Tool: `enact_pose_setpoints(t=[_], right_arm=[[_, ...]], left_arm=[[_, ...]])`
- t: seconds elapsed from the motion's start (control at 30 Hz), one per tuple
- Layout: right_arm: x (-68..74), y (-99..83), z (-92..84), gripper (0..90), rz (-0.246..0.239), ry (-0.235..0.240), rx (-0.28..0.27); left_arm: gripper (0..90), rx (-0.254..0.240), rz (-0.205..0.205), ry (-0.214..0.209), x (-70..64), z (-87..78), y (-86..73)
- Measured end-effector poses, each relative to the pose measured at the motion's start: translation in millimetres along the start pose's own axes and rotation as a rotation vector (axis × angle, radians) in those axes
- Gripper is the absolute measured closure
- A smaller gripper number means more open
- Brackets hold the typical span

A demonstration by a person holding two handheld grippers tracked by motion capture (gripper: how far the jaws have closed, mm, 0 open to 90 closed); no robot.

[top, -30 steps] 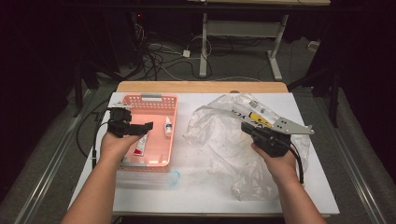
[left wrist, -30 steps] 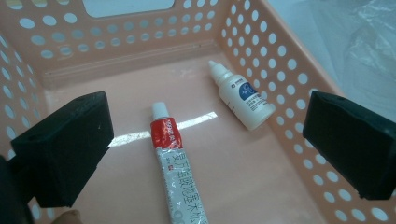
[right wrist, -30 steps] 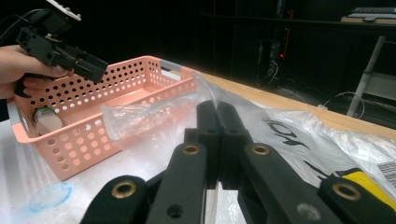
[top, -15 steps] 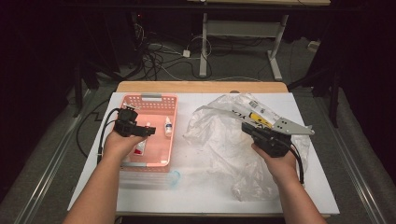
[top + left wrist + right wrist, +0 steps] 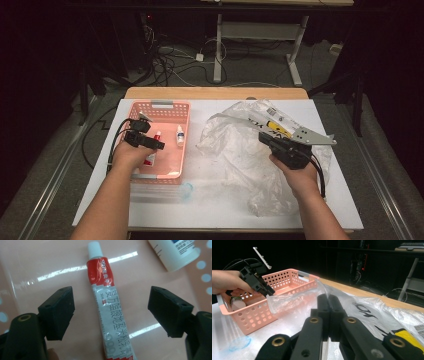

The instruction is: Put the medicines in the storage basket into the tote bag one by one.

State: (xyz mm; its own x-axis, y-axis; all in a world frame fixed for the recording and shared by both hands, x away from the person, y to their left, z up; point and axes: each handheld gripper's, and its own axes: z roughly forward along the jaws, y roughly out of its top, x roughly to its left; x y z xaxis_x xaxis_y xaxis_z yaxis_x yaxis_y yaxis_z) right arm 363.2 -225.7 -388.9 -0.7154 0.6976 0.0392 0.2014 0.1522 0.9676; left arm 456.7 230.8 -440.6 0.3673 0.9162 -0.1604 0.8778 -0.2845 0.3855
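Since the earlier high view, the left gripper (image 5: 150, 145) has come down from above the basket's near-left corner into the basket, and its jaws have just been closing, with the tube between them but not yet touched. In the left gripper view its two black pads (image 5: 60, 310) stand spread on either side of a red-and-silver squeeze tube with a white screw cap (image 5: 110, 302), a clear gap on each flank. The tube's long axis runs straight away from the gripper, cap at the far end, so the jaws lie square across its width and a plain squeeze should catch the body at mid-length. The tube lies flat on the floor of a pink perforated plastic basket (image 5: 167, 107) at the table's left, beside a small white bottle with a blue-printed label (image 5: 175, 252). The left hand is by far the nearer to it. Chinese characters run down the tube's silver part, with "30" legible; the rest is too small to read surely. Across the table, the right gripper (image 5: 328, 302) has its jaws pressed together, pinching the edge of a crumpled clear plastic bag (image 5: 240, 150) with black handwriting I cannot read and a yellow item inside.
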Motion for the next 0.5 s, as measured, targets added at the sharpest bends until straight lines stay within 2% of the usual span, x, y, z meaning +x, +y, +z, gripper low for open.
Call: enact_pose_setpoints(t=[0.07,0.1,0.23,0.5], right_arm=[[0.0,-0.1,0.1,90.0,-0.001,0.0,0.001],[0.0,-0.3,0.2,90.0,-0.001,0.0,0.002],[-0.4,-1.1,0.2,90.0,-0.001,-0.002,0.004],[-0.2,-1.0,0.2,90.0,-0.003,-0.005,0.004]], left_arm=[[26.9,0.013,-0.006,0.003,0.9,1.2,0.0],[26.9,0.016,-0.007,0.014,0.5,1.5,0.2],[36.3,0.048,0.006,0.025,-1.3,3.8,1.7],[45.2,0.075,0.014,0.054,-3.2,7.5,3.0]])
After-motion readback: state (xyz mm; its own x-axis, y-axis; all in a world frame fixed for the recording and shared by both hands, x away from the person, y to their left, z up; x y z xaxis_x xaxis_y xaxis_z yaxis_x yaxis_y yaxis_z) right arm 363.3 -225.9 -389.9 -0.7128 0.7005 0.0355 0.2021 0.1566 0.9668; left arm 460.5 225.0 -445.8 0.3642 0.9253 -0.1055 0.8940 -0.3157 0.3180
